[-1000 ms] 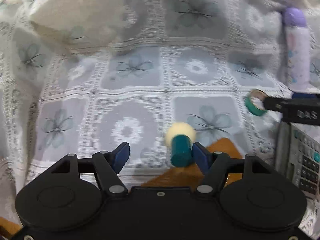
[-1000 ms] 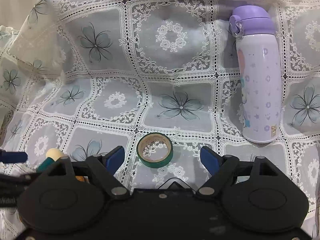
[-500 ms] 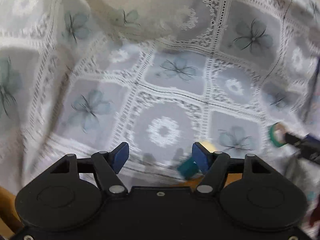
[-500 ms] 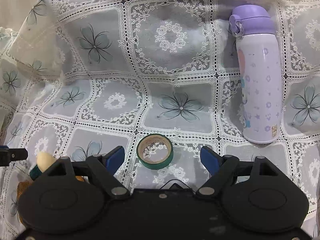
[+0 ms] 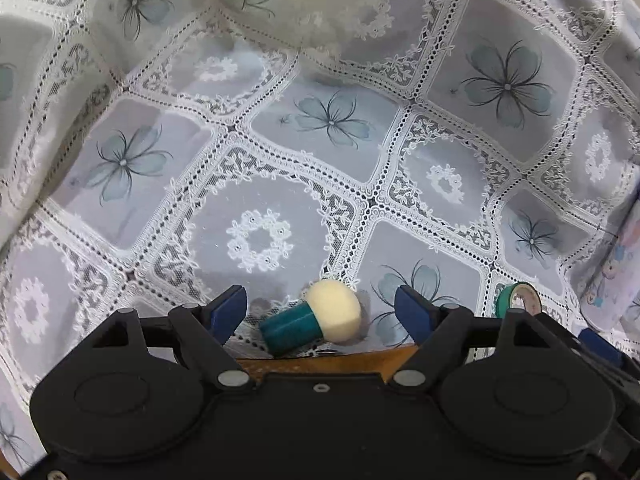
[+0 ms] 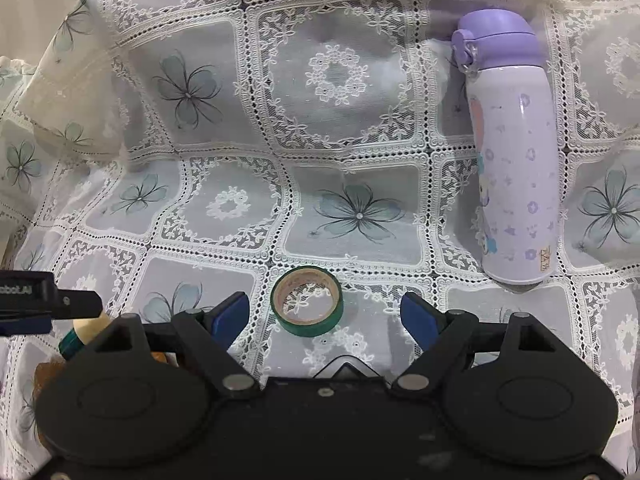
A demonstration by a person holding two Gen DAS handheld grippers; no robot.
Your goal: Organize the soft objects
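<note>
A makeup sponge with a cream head and a teal handle lies on its side at the near edge of the lace cloth. It sits between the fingers of my left gripper, whose jaws are opening, and neither pad touches it. The sponge also peeks out at the lower left of the right wrist view, under a left finger. My right gripper stands open and still, with a green tape roll flat on the cloth between and just beyond its fingertips.
A lilac bottle lies on the cloth to the right of the tape. The cloth is rumpled and folded up at the far left. Bare brown wood shows under the cloth's near edge.
The left wrist view has rolled and the left jaws stand wider. The sponge, earlier upright against the right pad, now lies free between the fingers. The right gripper has not moved.
</note>
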